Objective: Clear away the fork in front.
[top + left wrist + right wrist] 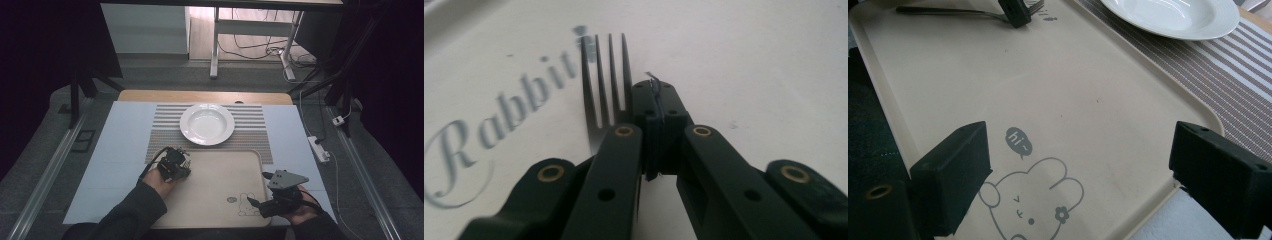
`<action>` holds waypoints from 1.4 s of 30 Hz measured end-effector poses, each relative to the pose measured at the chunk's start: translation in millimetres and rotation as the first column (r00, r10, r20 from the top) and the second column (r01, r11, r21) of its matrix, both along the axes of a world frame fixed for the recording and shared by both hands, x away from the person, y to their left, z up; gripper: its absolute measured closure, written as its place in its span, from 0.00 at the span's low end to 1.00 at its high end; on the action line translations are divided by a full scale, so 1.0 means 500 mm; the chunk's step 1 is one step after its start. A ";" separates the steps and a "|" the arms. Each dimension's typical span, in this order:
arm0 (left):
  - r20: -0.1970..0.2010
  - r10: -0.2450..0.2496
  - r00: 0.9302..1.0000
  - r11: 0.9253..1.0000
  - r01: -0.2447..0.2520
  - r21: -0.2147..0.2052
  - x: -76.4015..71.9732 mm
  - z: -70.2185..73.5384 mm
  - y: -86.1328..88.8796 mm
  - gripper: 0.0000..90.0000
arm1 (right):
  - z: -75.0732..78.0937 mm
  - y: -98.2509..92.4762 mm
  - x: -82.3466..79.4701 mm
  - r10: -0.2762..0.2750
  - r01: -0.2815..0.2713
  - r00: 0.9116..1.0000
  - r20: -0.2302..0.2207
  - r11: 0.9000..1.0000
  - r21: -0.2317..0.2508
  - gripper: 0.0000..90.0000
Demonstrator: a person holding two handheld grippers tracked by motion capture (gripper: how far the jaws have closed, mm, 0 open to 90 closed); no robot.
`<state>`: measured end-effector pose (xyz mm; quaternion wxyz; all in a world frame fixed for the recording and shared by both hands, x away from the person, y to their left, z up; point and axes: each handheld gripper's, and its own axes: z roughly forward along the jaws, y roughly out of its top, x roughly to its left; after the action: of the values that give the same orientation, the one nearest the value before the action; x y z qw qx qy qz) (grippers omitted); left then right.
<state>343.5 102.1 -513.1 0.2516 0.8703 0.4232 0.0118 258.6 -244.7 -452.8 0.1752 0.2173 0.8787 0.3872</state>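
A metal fork (606,75) lies flat on the beige tray (220,180) near its far left corner, beside grey "Rabbit" lettering. My left gripper (656,90) is shut, its tips low over the tray right beside the fork's neck; the fork runs under its left jaw, not between the pads. From the right gripper view the fork (948,11) and the left gripper's tip (1015,12) sit at the tray's far end. My right gripper (1083,145) is open and holds nothing, hovering over the tray's near right corner above a rabbit drawing. In the high view they are left gripper (182,162) and right gripper (259,188).
A white deep plate (207,124) stands on a striped placemat (250,135) just beyond the tray. A pale blue sheet (115,150) covers the table. A power strip (319,148) and cables lie off the right edge.
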 end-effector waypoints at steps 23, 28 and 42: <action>-0.026 0.184 0.983 0.983 -0.184 -0.001 0.018 -0.004 0.119 0.99 | -0.001 0.001 0.000 -0.001 0.001 1.000 0.001 1.000 -0.006 0.11; 0.005 0.152 0.988 0.987 -0.152 -0.045 0.010 0.003 0.123 0.87 | -0.001 0.001 -0.001 -0.007 0.007 1.000 -0.001 1.000 -0.009 0.11; 0.177 0.079 0.981 0.918 -0.002 -0.397 -0.117 0.086 0.217 0.22 | 0.000 -0.017 -0.019 -0.142 0.143 0.989 -0.030 0.990 -0.001 0.03</action>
<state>284.8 210.6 -469.9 0.4606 0.7876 0.4090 0.0141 249.3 -253.4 -452.5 0.1893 0.2853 0.8633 0.3708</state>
